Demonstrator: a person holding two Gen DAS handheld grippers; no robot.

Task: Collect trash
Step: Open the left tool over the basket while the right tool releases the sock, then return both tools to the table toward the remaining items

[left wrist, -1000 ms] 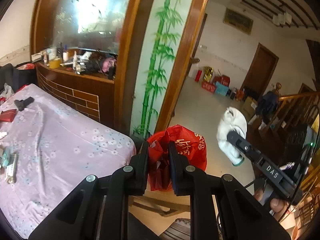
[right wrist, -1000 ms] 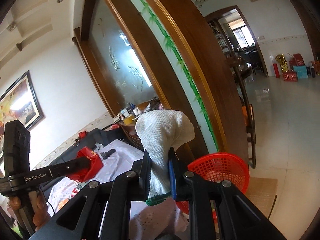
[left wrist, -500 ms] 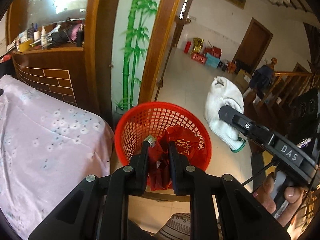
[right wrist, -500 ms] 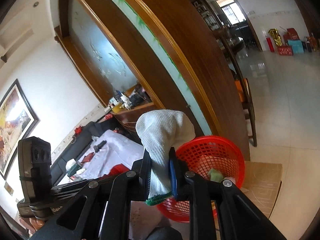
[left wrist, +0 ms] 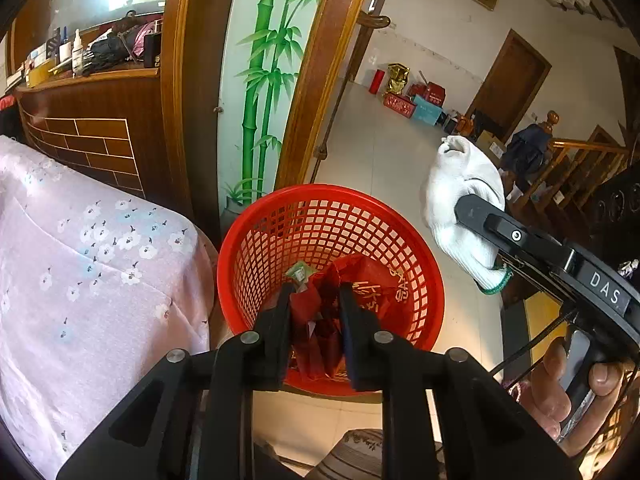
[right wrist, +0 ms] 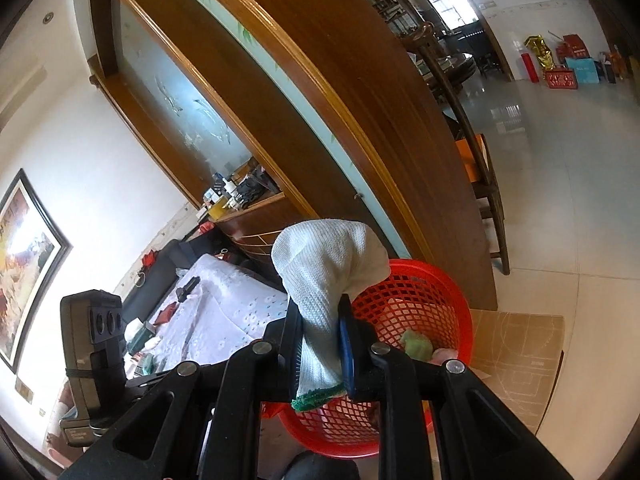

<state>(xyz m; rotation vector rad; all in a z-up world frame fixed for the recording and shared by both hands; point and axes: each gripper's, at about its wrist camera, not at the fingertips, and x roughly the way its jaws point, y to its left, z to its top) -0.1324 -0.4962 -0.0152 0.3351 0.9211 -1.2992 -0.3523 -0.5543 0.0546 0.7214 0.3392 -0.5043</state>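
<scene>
Left wrist view: the left tongs [left wrist: 314,312] are clamped on a crumpled red plastic bag [left wrist: 360,280], held low inside the round red plastic mesh basket [left wrist: 256,240] standing on the floor beside the floral-clothed desk [left wrist: 80,264]. The right tongs [right wrist: 320,340] are clamped on a white knitted work glove [right wrist: 324,272], poised beside the basket rim. The step in hand appears to be depositing; the next move calls for parting the left tongs, then carrying the glove over the opening.

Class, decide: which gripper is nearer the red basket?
Left. The left gripper sits over the red basket holding the red bag; the right gripper, gripping the white glove, hangs beside it.
</scene>
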